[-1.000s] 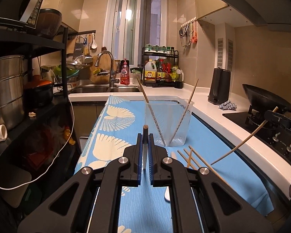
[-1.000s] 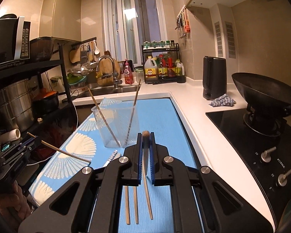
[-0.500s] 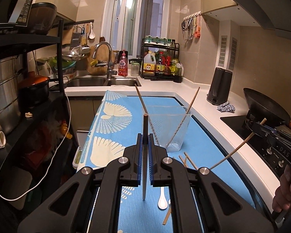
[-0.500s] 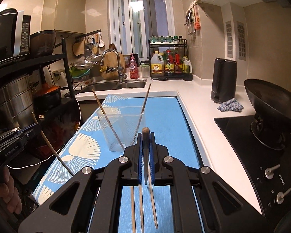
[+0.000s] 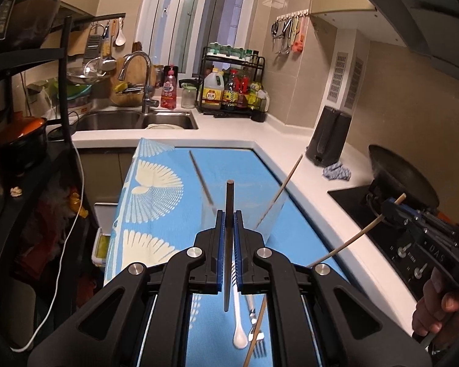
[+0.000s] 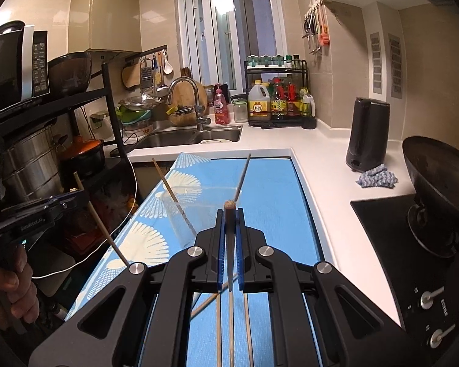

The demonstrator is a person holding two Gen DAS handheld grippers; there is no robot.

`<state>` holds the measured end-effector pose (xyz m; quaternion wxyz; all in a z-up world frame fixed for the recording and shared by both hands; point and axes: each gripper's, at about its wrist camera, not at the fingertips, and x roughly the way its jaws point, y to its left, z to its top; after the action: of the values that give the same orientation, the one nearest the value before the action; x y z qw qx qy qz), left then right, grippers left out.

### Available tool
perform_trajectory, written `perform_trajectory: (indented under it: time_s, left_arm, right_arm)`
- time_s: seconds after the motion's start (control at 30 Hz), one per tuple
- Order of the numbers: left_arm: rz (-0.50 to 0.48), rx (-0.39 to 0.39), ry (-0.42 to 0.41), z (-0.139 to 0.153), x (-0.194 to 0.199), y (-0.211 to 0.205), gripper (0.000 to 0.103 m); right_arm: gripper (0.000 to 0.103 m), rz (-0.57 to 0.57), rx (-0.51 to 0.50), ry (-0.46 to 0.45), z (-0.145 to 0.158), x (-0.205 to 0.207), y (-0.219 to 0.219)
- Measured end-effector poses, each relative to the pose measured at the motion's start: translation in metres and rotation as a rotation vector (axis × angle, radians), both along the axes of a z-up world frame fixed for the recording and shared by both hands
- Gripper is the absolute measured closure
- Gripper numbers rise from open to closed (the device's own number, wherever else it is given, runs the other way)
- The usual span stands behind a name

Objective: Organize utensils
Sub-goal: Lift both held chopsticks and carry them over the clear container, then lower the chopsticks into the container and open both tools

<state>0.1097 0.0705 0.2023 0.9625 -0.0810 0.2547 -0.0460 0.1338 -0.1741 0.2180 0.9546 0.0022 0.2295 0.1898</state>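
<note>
- Covering the long counter, a blue cloth (image 5: 156, 211) with white fan prints runs from the near edge to the far sink (image 5: 131, 120).
- Right of the cloth, a black wok (image 6: 440, 177) sits on the stove, and a dark kettle (image 6: 367, 136) stands on the white counter beyond it.
- On the cloth, a clear plastic container (image 6: 192, 208) stands upright just beyond both grippers; two chopsticks lean in it, crossing outward, one tilted left (image 6: 171, 189) and one tilted right (image 6: 243, 177).
- The left gripper (image 5: 229, 223) points forward and slightly down, its blue pads clamped on a dark chopstick (image 5: 229, 202) that stands nearly upright, one end above the jaws and the other hanging below them above the cloth.
- The right gripper (image 6: 229, 223) points the same way, its pads closed on a light wooden chopstick (image 6: 229, 211), also near upright, blunt end up and thin end down.
- In the left view, a hand (image 5: 437, 309) grips the right tool's handle at the right edge, that chopstick slanting down to the left.
- Loose on the near cloth lie a white spoon (image 5: 239, 327), a fork (image 5: 255, 333) and several wooden chopsticks (image 6: 218, 330), long axes running roughly near to far.
</note>
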Motion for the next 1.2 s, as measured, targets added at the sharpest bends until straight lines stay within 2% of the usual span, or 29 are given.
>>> perform_trajectory:
  time_s: [0.17,0.27,0.4,0.6,0.87,1.03,1.2]
  left_arm:
    - [-0.018,-0.009,-0.055,0.043,0.031,0.003,0.098]
    - [-0.042,-0.057,-0.107,0.065,0.046,0.007,0.098]
    - [-0.054,-0.126,-0.206,0.072,0.065,0.015,0.098]
    - [-0.021,-0.076,-0.198,0.035,0.098,0.015,0.098]
    - [-0.059,0.013,-0.085,-0.015,0.125,0.007,0.098]
    - [-0.073,0.017,-0.049,-0.029,0.124,0.011,0.097]
    - [-0.073,0.032,-0.028,-0.033,0.117,0.014,0.097]
  right_arm:
    - [0.096,0.037,0.021,-0.062,0.046,0.015,0.014]
    - [0.096,0.038,0.030,-0.124,0.073,0.025,0.023]
    - [0.096,0.021,0.055,-0.176,0.087,0.044,0.033]
    - [0.097,0.003,0.036,-0.145,0.051,0.079,0.050]
    - [0.096,0.006,0.036,-0.032,-0.008,0.112,0.062]
    - [0.093,0.003,0.021,0.024,-0.031,0.120,0.064]
    - [0.089,-0.005,-0.007,0.062,-0.042,0.111,0.059]
